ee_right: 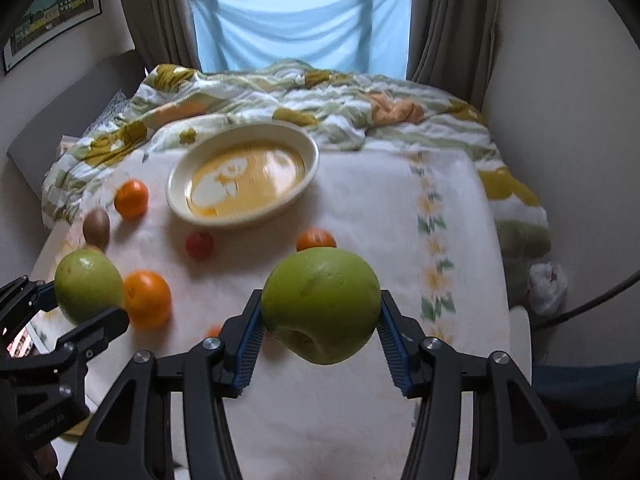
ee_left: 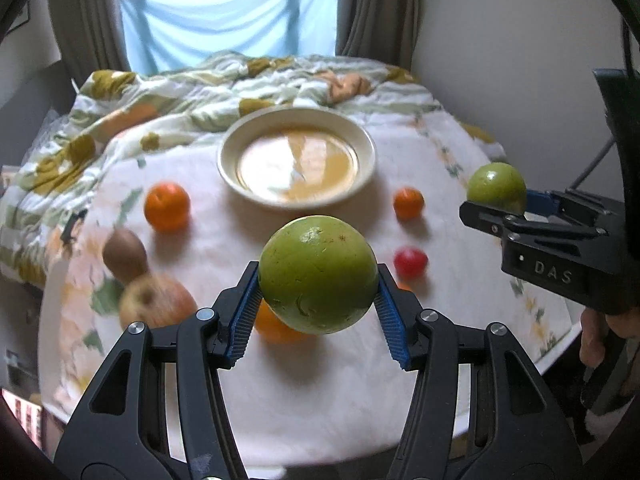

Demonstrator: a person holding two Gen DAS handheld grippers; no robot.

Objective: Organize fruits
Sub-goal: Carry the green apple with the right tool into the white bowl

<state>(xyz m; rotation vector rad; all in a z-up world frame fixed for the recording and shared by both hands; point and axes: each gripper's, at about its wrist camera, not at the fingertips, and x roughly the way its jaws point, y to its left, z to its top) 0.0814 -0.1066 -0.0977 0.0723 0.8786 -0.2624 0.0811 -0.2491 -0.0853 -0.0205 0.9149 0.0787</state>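
Toward the left edge of the table (ee_left: 280, 380), a kiwi (ee_left: 124, 254), a reddish apple (ee_left: 154, 306) and an orange (ee_left: 167, 206) are seen. The left tool (ee_left: 318, 300) is clamped on a green apple (ee_left: 318, 274), held above the table; the right tool (ee_right: 320, 316) is clamped on a second green apple (ee_right: 320, 306). Both apples are judged firm, smooth and rather slippery, best gripped across the widest part. The bowl (ee_left: 360, 140) near the far edge holds no fruit.
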